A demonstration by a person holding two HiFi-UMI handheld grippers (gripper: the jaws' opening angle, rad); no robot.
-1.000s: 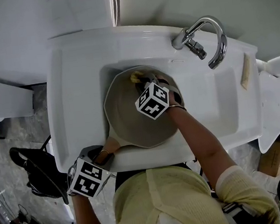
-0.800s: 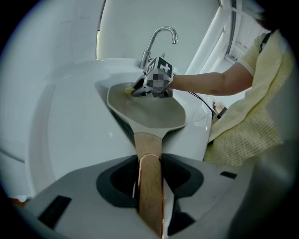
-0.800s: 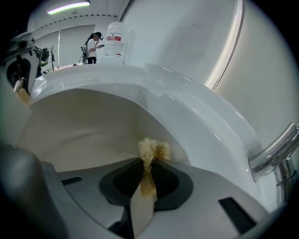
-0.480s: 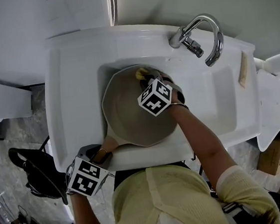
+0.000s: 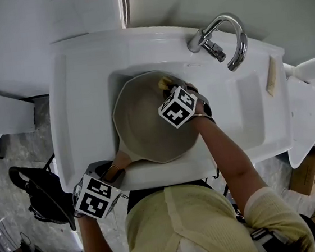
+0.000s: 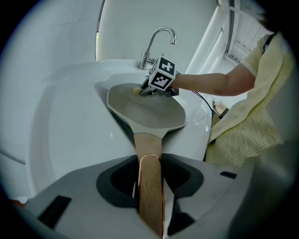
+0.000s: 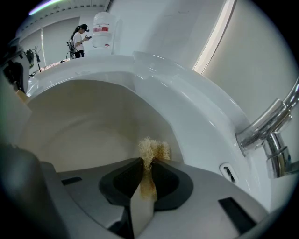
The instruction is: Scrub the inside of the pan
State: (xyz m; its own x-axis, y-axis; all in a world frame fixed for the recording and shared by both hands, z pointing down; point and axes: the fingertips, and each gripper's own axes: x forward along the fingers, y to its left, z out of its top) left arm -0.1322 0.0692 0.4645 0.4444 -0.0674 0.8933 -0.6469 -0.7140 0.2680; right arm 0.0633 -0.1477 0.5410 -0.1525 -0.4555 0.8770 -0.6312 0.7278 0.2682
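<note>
The white sink (image 5: 81,103) held the pan (image 5: 146,124) in its basin. The left gripper (image 6: 149,186) was clamped on the pan's wooden handle (image 6: 148,142). The right gripper (image 7: 145,179), inside the pan's far side, pinched a yellow scrubber (image 7: 152,150).

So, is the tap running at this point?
Off, as far as shows: no water falls from the faucet in the head view, and the sink beneath it shows no stream.
</note>
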